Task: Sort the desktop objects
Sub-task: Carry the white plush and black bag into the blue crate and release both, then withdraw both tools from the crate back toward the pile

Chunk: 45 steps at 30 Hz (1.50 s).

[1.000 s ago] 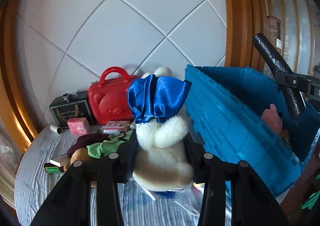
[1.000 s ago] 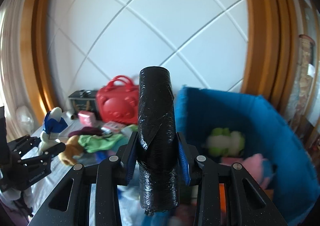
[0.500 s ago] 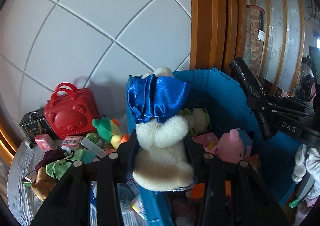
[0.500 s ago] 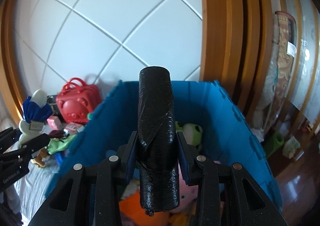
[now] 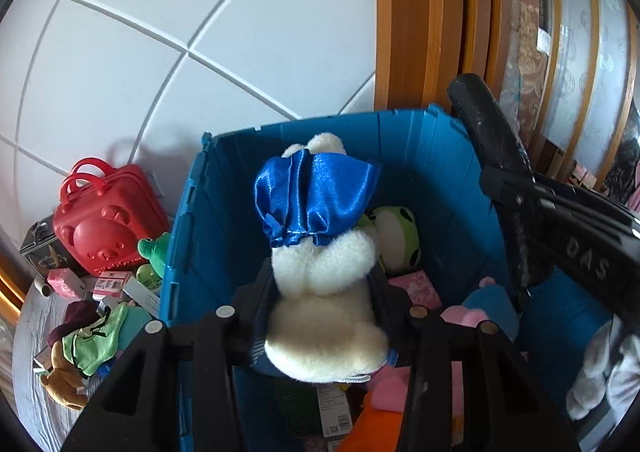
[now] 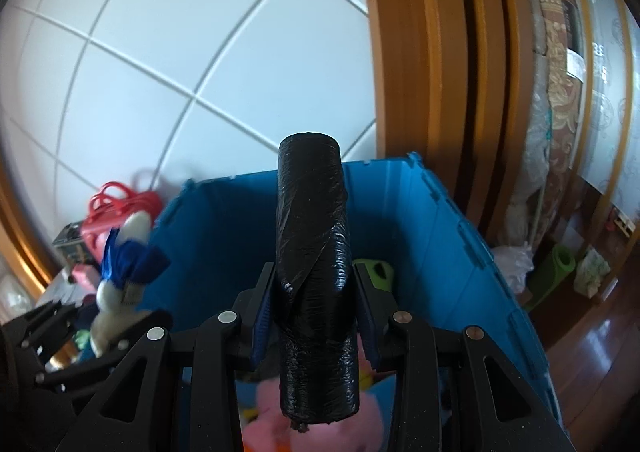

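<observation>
Step in hand, as judged: both claws carry an item over the open blue plastic crate point(image 5: 448, 172) for release into it.

To do it well: lower each item below the crate rim before opening, so nothing bounces out over the wall. Release one claw at a time; the two are close together over the same opening and could knock each other. Aim the plush at the free patch near the crate's left wall, not on top of the green frog plush point(image 5: 400, 236) at the back. The roll is rigid and likely to roll, so set it lying down among the soft toys.

Left claw point(image 5: 320, 316): closed to about the width of the toy's body, clamped on the cream plush toy with the shiny blue satin skirt point(image 5: 320, 292). The grip sits on the lower body; skirt and upper part stick forward beyond the fingertips. The plush hangs over the crate interior, apart from the contents below.

Right claw point(image 6: 314, 320): narrowly open, both blue-padded fingers point(image 6: 262, 316) pressed against the black plastic-wrapped cylindrical roll point(image 6: 312, 252). The roll stands upright in the grip, its top well above the fingers, its lower end below them, over the pink plush point(image 6: 272, 412) in the crate.

Still on the grey counter point(image 5: 28, 372) left of the crate: red bear-faced toy suitcase point(image 5: 108, 228), small pink box point(image 5: 64, 280), green cloth point(image 5: 96, 340), brown plush point(image 5: 64, 376).
</observation>
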Available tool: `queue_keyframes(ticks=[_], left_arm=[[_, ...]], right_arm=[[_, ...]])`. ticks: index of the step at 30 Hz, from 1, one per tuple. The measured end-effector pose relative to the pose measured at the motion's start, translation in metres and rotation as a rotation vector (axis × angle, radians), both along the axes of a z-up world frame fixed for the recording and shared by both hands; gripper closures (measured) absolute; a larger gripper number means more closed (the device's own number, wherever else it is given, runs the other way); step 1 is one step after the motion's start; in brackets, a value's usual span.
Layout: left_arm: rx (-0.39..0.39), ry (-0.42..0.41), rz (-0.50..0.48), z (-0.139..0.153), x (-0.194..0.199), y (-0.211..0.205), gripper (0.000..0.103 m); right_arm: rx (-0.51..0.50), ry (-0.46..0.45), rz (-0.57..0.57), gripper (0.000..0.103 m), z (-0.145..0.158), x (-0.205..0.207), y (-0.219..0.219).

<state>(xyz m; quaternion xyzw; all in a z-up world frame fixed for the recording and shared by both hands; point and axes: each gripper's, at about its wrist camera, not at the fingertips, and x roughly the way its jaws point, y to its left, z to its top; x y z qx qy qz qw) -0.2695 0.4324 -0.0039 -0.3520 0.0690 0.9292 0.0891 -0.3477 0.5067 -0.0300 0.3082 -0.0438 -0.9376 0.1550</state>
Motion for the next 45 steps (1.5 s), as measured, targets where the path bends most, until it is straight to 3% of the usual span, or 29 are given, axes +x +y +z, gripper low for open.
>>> queue_keyframes(ticks=[3, 7, 11, 18, 20, 25, 29, 31, 38, 45], left_arm=[[-0.049, -0.011, -0.015, -0.011, 0.000, 0.003, 0.057], [-0.044, -0.033, -0.027, -0.016, -0.002, 0.002, 0.057], [-0.058, -0.051, -0.054, -0.021, -0.001, 0.006, 0.050], [-0.070, -0.057, -0.061, -0.024, 0.000, 0.006, 0.049], [-0.074, -0.062, -0.057, -0.025, -0.001, 0.005, 0.049], [-0.071, -0.071, -0.058, -0.026, -0.001, 0.005, 0.049], [-0.062, -0.075, -0.055, -0.026, -0.001, 0.004, 0.049], [-0.050, -0.081, -0.051, -0.025, -0.002, 0.001, 0.049], [-0.027, -0.087, -0.035, -0.024, -0.001, -0.004, 0.049], [0.047, -0.021, -0.015, -0.006, 0.017, -0.021, 0.049]], right_arm=[[-0.013, -0.064, 0.015, 0.067, -0.013, -0.011, 0.002], [0.060, -0.052, 0.003, 0.067, -0.016, -0.010, -0.005], [0.086, -0.055, 0.007, 0.067, -0.020, -0.010, -0.009], [0.114, -0.050, -0.002, 0.065, -0.023, -0.010, -0.010], [0.115, -0.069, -0.005, 0.062, -0.025, -0.012, -0.010], [0.132, -0.091, -0.026, 0.024, -0.029, -0.014, -0.009], [0.132, -0.101, -0.040, 0.013, -0.030, -0.015, -0.006], [0.124, -0.115, -0.043, 0.000, -0.032, -0.017, -0.004], [0.093, -0.147, -0.051, 0.000, -0.034, -0.018, 0.003], [0.041, -0.152, -0.040, 0.000, -0.031, -0.014, 0.009]])
